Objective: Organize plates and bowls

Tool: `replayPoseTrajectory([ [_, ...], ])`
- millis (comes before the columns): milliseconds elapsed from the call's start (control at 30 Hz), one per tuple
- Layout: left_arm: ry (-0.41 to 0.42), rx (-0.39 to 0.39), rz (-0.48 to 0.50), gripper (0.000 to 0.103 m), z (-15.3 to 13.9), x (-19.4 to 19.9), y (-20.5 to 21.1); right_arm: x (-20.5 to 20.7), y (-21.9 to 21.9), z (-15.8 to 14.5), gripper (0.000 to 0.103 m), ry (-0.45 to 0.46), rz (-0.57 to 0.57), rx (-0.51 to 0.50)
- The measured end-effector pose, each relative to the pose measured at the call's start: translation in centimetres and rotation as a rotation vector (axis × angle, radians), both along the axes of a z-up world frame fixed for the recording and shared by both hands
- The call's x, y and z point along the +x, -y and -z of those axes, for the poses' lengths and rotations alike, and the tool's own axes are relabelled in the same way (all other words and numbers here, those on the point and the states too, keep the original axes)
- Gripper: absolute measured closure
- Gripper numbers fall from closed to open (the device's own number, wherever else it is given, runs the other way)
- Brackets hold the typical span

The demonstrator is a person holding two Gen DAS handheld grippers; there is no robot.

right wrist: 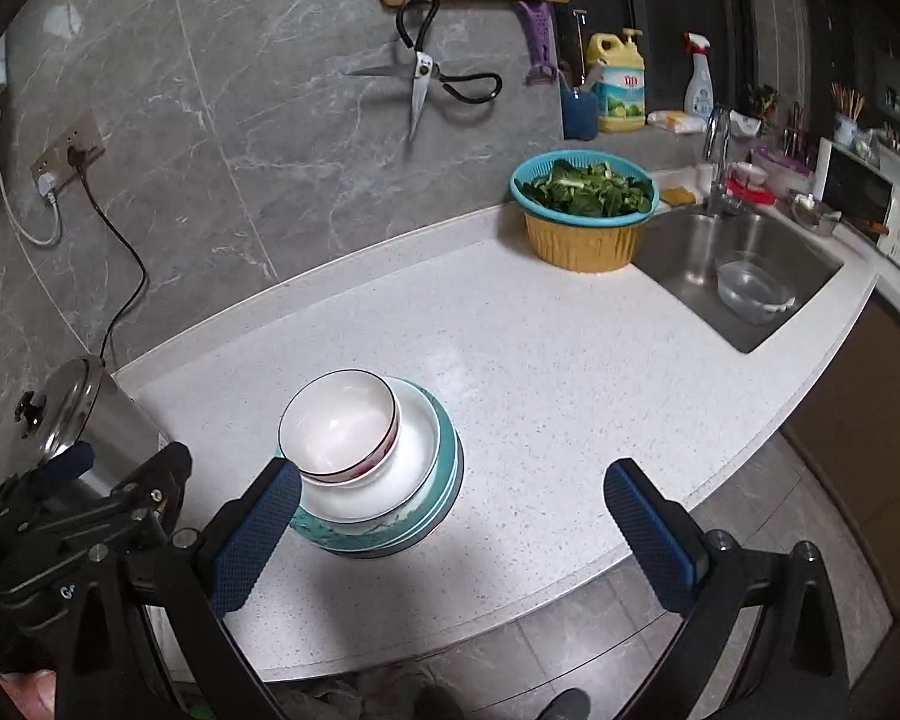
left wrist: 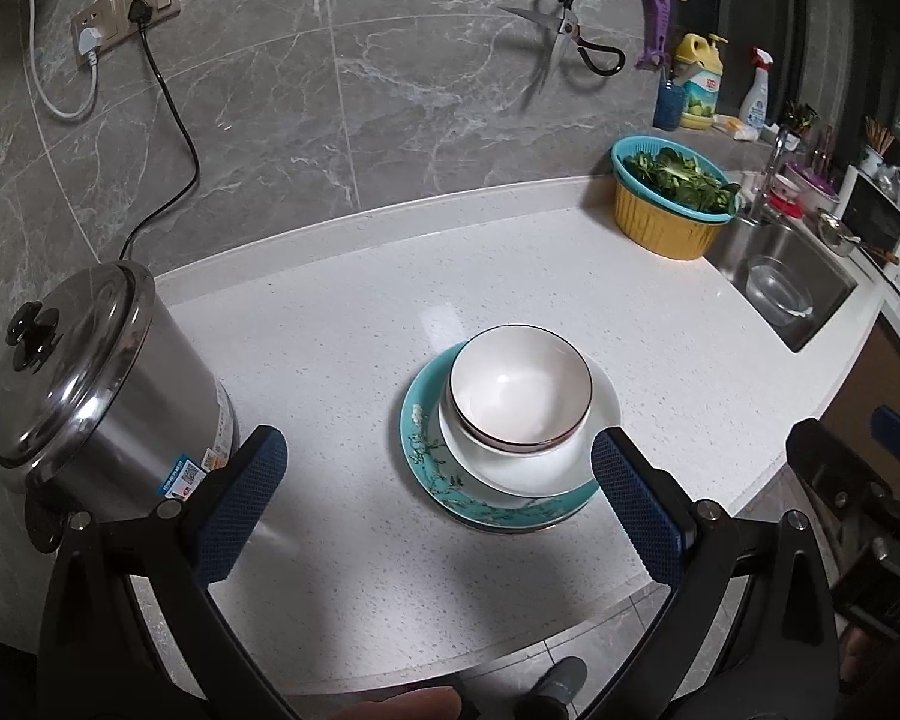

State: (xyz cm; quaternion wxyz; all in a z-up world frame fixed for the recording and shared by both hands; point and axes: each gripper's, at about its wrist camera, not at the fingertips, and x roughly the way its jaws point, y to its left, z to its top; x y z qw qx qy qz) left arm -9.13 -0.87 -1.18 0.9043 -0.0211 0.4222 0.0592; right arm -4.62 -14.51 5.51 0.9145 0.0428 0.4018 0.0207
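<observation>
Now each hand-held gripper, left and right, gapes wide, empty, near the stacked bowl.

The left gripper is held above the near edge of the countertop, its two blue-padded fingers spread wide apart with nothing gripped between them. The right gripper is likewise held over the same near edge, its fingers parted widely and empty. Both are angled downward toward the countertop from the near side. In the right wrist view, the left gripper is seen just to the left of the right one.
</observation>
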Motion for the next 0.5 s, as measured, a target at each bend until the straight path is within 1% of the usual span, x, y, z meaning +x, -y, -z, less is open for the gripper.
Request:
replayPoseTrajectory([
  [133,0.0,0.002,-0.001,0.0,-0.1,-0.2,0.1,-0.2,-0.8,-0.2,0.0,0.012,0.007,-0.041],
  [367,-0.017,-0.001,-0.02,0.0,0.1,0.0,-1.1,0.7,-1.2,0.4,0.0,-0.035,0.041,-0.091],
  [500,-0.024,-0.007,-0.035,0.0,0.3,0.2,-2.0,0.8,-1.1,0.5,0.0,-0.039,0.065,-0.1],
])
